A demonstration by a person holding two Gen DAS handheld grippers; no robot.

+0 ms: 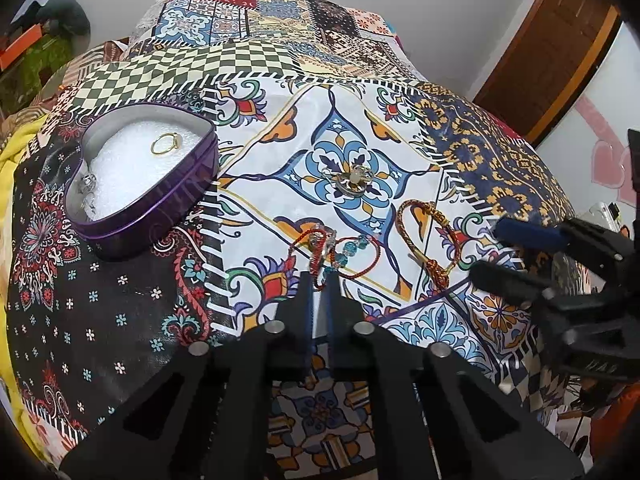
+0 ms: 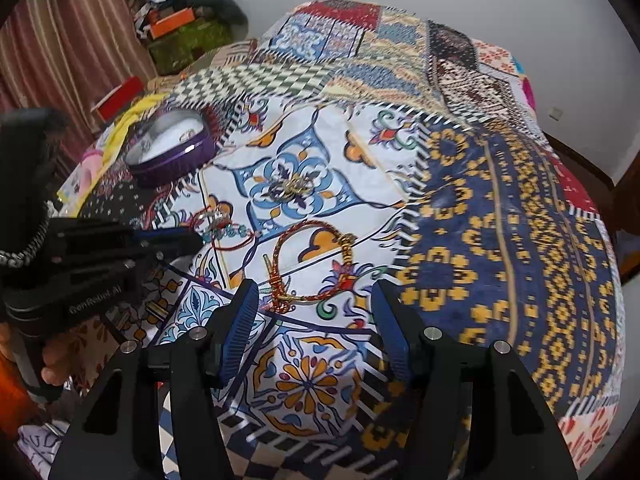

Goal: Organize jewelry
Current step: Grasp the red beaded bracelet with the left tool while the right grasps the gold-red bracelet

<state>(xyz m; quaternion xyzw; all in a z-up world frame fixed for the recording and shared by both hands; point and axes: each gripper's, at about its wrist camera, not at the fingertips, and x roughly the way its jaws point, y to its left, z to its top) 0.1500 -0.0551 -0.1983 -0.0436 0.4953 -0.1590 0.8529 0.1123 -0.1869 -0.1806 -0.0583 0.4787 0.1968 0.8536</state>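
Observation:
My left gripper (image 1: 319, 278) is at the near end of a red thread bracelet with blue beads (image 1: 352, 246) (image 2: 228, 232) on the patchwork bedspread (image 1: 120, 300). Its jaws stand almost together, with the red thread pinched between the tips. A braided red-and-gold bracelet (image 1: 435, 268) (image 2: 298, 227) lies to the right, just beyond my open right gripper (image 2: 316, 292) (image 1: 500, 252). A gold flower ring (image 1: 354, 180) (image 2: 294, 188) rests farther back. The purple heart-shaped tin (image 1: 172, 196) (image 2: 172, 160) on the left holds a gold ring (image 1: 165, 144) and a silver piece (image 1: 88, 184) on white foam.
A yellow cloth (image 1: 12, 184) lies past the tin at the bed's left edge. Striped curtains (image 2: 72, 40) and a cluttered pile with an orange box (image 2: 172, 24) stand behind. A brown door frame (image 1: 560, 52) is at the right. A hand (image 2: 56, 364) holds the left gripper's handle.

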